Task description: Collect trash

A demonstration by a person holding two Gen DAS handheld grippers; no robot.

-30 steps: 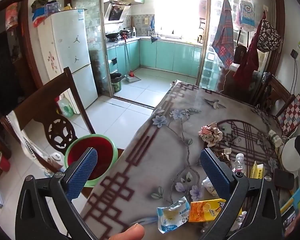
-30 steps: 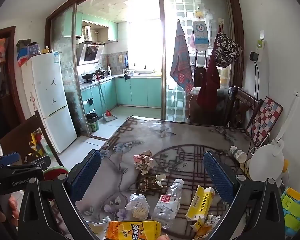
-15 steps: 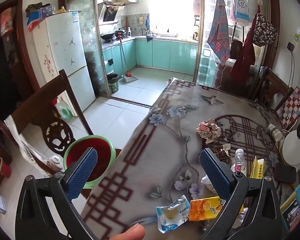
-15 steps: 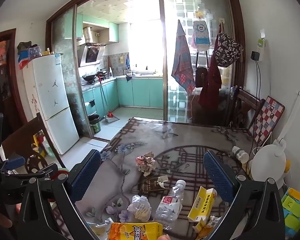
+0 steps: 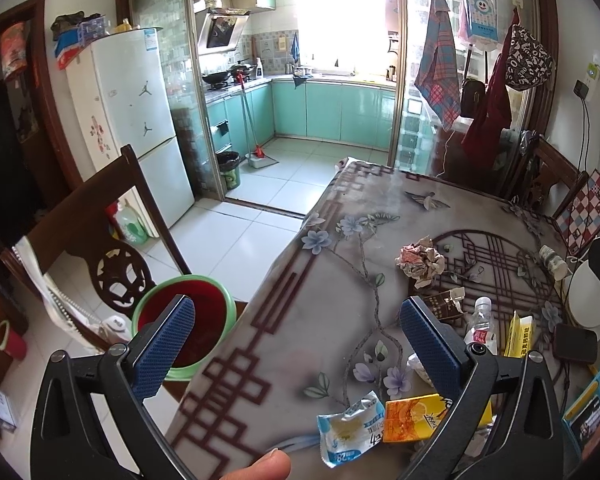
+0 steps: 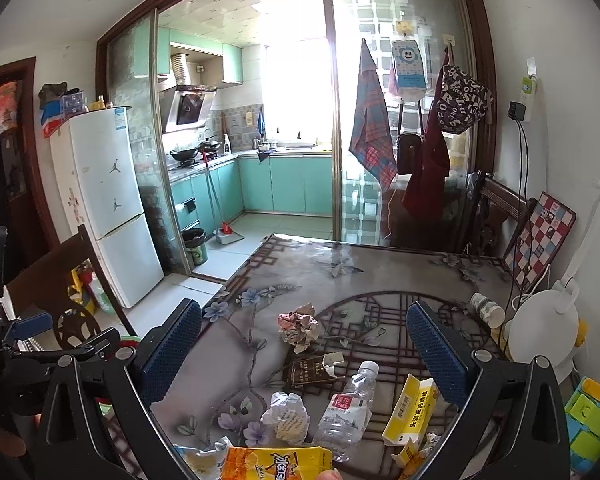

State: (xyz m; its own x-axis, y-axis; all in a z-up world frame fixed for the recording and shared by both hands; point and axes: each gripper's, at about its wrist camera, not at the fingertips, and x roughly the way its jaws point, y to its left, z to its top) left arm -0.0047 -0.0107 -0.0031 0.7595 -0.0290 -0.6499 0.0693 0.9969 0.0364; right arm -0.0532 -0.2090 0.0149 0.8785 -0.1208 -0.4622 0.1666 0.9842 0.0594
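I am holding my left gripper (image 5: 296,344) spread wide and empty over the near left edge of the table (image 5: 300,304), its blue pads apart, with one of my fingertips (image 5: 266,465) showing at the bottom of the left wrist view. My right gripper (image 6: 304,344) is gaping just as wide, gripping nothing, above the litter at the near end.

Nearest to me, the orange-yellow drink carton (image 6: 276,463) is lying flat at the table's near edge, touching the blue-and-white snack wrapper (image 5: 350,428) on its left. Just behind them a crumpled clear wrapper (image 6: 286,416) is sitting beside a squashed plastic water bottle (image 6: 348,408) with a red label, lying on its side. To the right of the bottle a yellow medicine box (image 6: 412,410) is lying open-ended. Behind these a dark brown cigarette pack (image 6: 312,370) is resting with its lid torn open, and farther in, a ball of crumpled printed paper (image 6: 300,324) is lying near the middle of the round pattern. A small roll (image 6: 486,308) is lying by the right edge next to a white appliance (image 6: 544,328).

Off the table's left side, a green basin with a red inside (image 5: 204,320) is sitting on the seat of a dark wooden chair (image 5: 100,240). Beyond are a white fridge (image 5: 136,128) and the teal kitchen cabinets (image 5: 332,112).
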